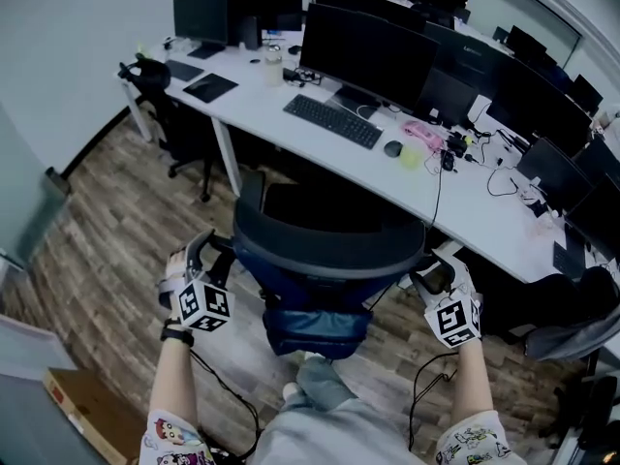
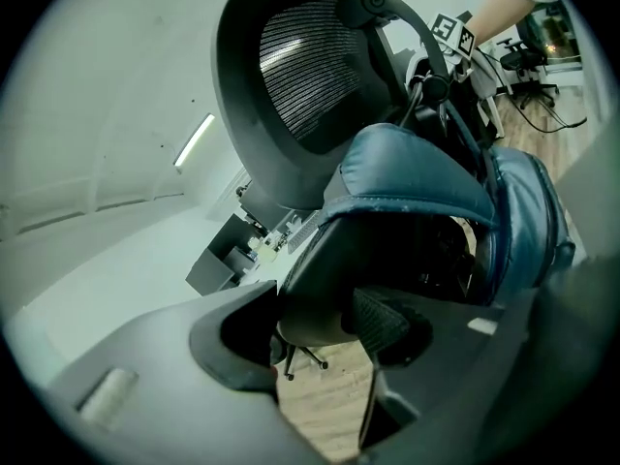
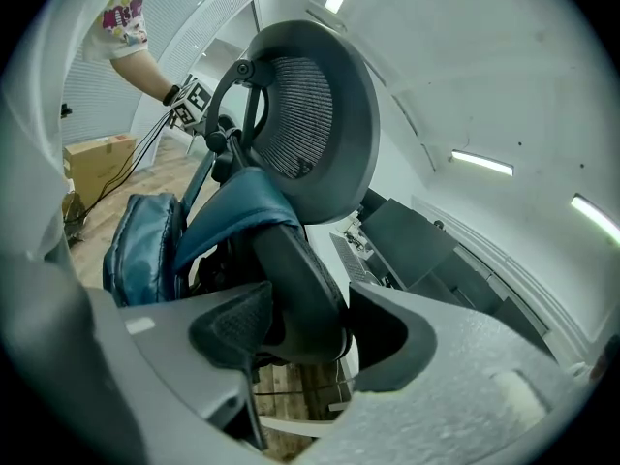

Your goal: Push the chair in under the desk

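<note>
The black mesh-backed office chair [image 1: 325,245] is showing a smooth, matt plastic rim around open-weave mesh cloth. The blue padded bag [image 1: 315,323] is looking like soft leatherette with a slight sheen and stitched edges. The left hand-held gripper [image 2: 325,323] and right hand-held gripper [image 3: 310,327] are showing matt grey plastic bodies and finely ribbed black pads [image 3: 232,327]. The brown plank floor [image 1: 116,231] is showing wood grain, and the white counter [image 1: 252,100] is looking smooth.
</note>
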`<state>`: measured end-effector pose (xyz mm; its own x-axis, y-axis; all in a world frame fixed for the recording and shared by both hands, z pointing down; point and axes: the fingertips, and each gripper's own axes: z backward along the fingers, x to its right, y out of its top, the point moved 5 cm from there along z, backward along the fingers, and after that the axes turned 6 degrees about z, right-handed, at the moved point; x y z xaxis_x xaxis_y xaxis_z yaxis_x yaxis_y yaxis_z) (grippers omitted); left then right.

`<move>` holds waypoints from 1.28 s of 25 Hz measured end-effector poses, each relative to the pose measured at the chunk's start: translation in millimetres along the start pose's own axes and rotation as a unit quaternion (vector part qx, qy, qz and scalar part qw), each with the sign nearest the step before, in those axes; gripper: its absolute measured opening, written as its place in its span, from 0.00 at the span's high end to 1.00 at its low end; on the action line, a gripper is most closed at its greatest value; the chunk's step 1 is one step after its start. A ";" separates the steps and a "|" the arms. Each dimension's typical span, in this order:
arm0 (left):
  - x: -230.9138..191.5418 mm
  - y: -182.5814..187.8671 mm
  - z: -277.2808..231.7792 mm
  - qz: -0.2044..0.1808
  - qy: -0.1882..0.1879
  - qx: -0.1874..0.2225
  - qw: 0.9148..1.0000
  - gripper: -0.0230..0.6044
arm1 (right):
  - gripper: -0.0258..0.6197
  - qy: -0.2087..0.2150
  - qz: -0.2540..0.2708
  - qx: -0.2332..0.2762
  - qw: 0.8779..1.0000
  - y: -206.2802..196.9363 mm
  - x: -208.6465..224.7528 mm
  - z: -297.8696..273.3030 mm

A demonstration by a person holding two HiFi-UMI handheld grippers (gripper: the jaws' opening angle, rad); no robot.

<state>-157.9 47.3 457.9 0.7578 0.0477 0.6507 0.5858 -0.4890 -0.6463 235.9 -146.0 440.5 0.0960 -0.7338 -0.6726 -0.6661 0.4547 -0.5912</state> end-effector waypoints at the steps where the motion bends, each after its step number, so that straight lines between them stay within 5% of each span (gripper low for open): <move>1: -3.2 1.6 -6.6 -0.002 -0.002 -0.001 1.000 0.57 | 0.58 -0.003 -0.001 -0.001 1.000 -0.3 3.0 -3.2; 32: -90.0 16.0 -149.2 -0.004 -0.001 0.005 1.000 0.57 | 0.58 -0.047 -0.018 -0.003 0.999 12.9 78.6 -117.6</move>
<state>-259.5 -94.8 448.5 0.7532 0.0530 0.6556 0.5948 -0.4803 -0.6446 147.9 -257.1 432.3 0.1876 -0.6990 -0.6901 -0.6657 0.4261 -0.6126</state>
